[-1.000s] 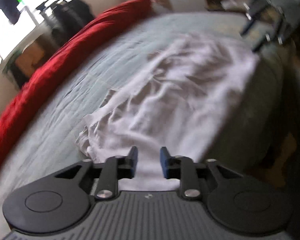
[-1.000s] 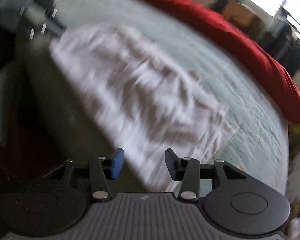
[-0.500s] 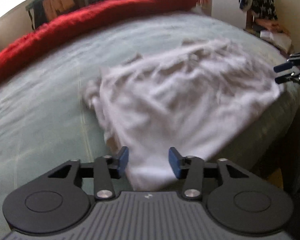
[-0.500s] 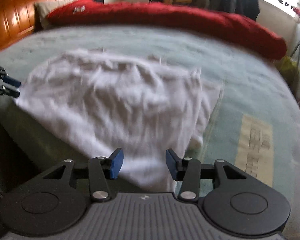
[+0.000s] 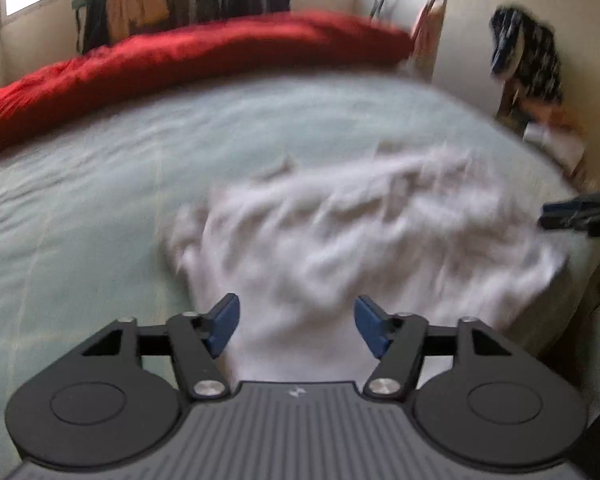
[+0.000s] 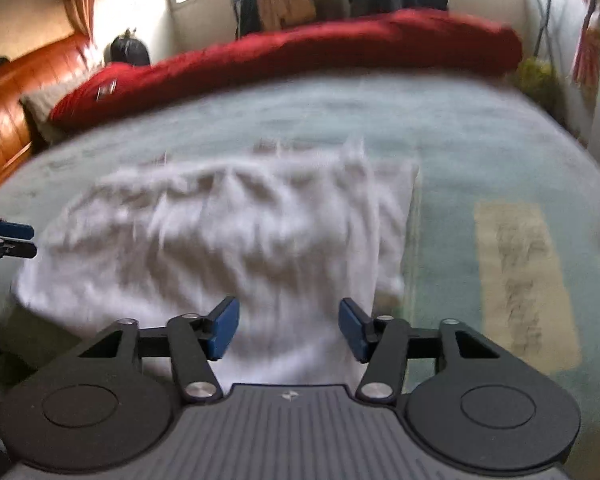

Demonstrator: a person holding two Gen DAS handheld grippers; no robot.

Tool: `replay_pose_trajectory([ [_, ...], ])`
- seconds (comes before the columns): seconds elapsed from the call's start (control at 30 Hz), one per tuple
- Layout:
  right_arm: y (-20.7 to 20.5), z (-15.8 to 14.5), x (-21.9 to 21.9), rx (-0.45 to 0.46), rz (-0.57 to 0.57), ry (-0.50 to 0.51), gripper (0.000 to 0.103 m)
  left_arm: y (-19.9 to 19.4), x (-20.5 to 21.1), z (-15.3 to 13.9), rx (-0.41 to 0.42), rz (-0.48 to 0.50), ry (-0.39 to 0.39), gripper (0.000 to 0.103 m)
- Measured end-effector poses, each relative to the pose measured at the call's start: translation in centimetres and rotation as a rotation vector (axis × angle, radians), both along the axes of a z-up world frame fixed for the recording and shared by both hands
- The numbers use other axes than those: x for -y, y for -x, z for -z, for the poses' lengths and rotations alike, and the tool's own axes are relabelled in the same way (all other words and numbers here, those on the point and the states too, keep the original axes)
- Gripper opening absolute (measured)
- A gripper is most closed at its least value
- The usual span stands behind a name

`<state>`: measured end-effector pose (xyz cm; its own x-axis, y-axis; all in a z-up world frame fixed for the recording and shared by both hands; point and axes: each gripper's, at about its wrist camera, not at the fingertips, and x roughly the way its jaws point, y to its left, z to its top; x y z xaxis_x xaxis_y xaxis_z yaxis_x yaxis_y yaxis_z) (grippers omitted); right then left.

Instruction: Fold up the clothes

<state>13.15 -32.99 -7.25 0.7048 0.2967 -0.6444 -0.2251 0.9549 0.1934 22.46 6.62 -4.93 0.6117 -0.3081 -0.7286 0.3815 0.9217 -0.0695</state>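
A crumpled white garment (image 5: pixel 356 236) lies spread on the pale green bed sheet (image 5: pixel 100 200), its near edge hanging over the bed's front edge. It also shows in the right wrist view (image 6: pixel 228 236). My left gripper (image 5: pixel 296 330) is open and empty, just above the garment's near left part. My right gripper (image 6: pixel 288 328) is open and empty above the garment's near right part. Each gripper's tips show at the other view's side: the right one in the left wrist view (image 5: pixel 576 216), the left one in the right wrist view (image 6: pixel 8 240). Both views are motion-blurred.
A red duvet (image 5: pixel 188 56) lies rolled along the far side of the bed (image 6: pixel 300 52). A wooden headboard (image 6: pixel 8 104) stands at the left. A beige patterned patch (image 6: pixel 520 276) is on the sheet to the right. Clothes hang by the window behind.
Both grippers have swung to level views facing across the bed. The left jaws have opened wider. The garment now lies spread on the bed in front of both.
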Motion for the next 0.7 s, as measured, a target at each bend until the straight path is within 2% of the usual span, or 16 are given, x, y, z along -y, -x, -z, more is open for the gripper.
replay_pose_trajectory([
  [0.13,-2.8,-1.6,-1.0,0.072,-0.008,-0.049,0.073,-3.1,0.4,-0.6,0.035,0.004,0.096,0.066],
  [0.2,-4.2,-1.6,-1.5,0.079,-0.002,-0.054,0.073,-4.1,0.0,0.5,0.005,-0.046,0.129,0.066],
  [0.27,-5.4,-0.8,-1.5,0.062,0.016,-0.057,0.073,-4.6,-1.0,2.2,-0.031,-0.102,0.143,0.065],
  [0.33,-6.4,0.2,-1.2,0.036,0.042,-0.048,0.073,-4.4,-2.4,3.1,-0.056,-0.140,0.166,0.059],
  [0.37,-6.6,0.8,-0.9,0.018,0.061,-0.032,0.073,-4.3,-3.1,3.6,-0.068,-0.159,0.178,0.060],
  [0.5,-6.3,1.9,0.6,-0.009,0.079,-0.059,0.074,-3.8,-4.7,1.2,-0.035,-0.189,0.233,0.069],
  [0.6,-6.3,2.2,0.7,-0.002,0.082,-0.077,0.077,-5.5,-5.8,1.1,-0.063,-0.196,0.326,0.070],
  [0.7,-6.7,2.5,0.1,0.003,0.077,-0.057,0.082,-6.6,-6.2,1.1,-0.060,-0.227,0.323,0.070],
])
